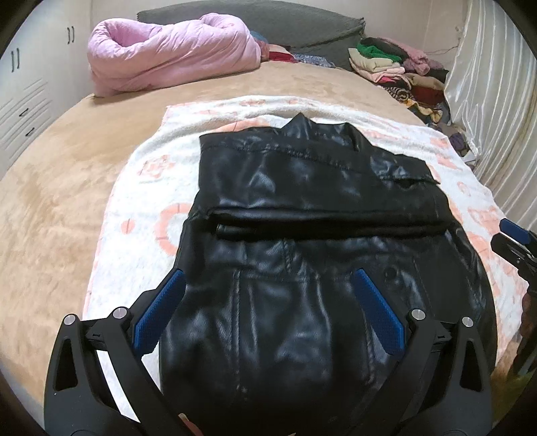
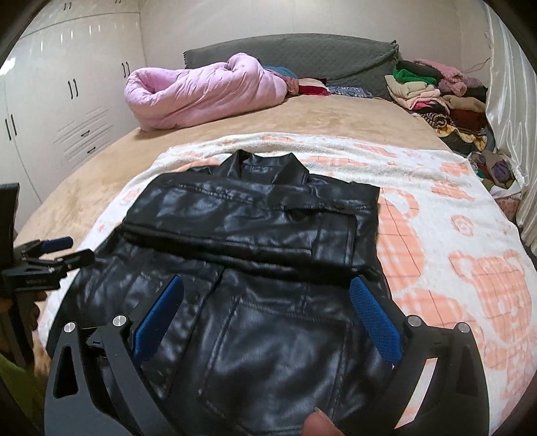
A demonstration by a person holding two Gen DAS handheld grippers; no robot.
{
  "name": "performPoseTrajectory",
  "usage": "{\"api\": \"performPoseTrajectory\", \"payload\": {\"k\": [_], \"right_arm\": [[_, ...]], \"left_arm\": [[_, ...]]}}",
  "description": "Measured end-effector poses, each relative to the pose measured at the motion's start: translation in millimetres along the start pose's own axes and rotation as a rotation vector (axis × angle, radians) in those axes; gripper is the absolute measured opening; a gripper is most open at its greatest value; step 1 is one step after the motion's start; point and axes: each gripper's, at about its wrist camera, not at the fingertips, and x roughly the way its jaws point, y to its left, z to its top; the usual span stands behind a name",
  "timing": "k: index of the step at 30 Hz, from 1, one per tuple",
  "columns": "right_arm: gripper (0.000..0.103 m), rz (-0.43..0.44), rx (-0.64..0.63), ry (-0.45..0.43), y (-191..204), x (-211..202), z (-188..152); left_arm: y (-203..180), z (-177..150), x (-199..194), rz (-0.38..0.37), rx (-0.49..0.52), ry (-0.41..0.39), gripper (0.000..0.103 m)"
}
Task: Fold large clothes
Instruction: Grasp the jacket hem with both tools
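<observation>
A black leather jacket (image 1: 302,208) lies flat on a white and pink blanket (image 1: 141,187) on the bed, collar far, sleeves folded across its middle. It also shows in the right wrist view (image 2: 255,234). My left gripper (image 1: 268,281) is open with blue pads, above the jacket's near left part, and shows at the left edge of the right wrist view (image 2: 67,250). My right gripper (image 2: 266,286) is open above the jacket's near right part, and shows at the right edge of the left wrist view (image 1: 513,241). Neither holds anything.
A rolled pink quilt (image 1: 167,53) lies at the bed's far left, by a grey headboard (image 1: 268,20). A pile of assorted clothes (image 1: 402,73) sits far right beside a shiny curtain (image 1: 496,100). White wardrobes (image 2: 67,84) stand left. The tan bedsheet (image 1: 50,187) surrounds the blanket.
</observation>
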Motion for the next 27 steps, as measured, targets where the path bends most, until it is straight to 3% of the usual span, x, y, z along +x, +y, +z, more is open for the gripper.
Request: {"api": "performPoseTrajectory", "payload": {"k": [19, 27], "right_arm": [[0.099, -0.034, 0.02, 0.14, -30.0, -12.1, -74.8], [0.099, -0.04, 0.072, 0.206, -53.5, -18.3, -104.8]], "left_arm": [[47.2, -65.4, -9.8, 0.041, -0.066, 0.1, 0.094], [65.3, -92.3, -15.9, 0.005, -0.108, 0.146, 0.094]]}}
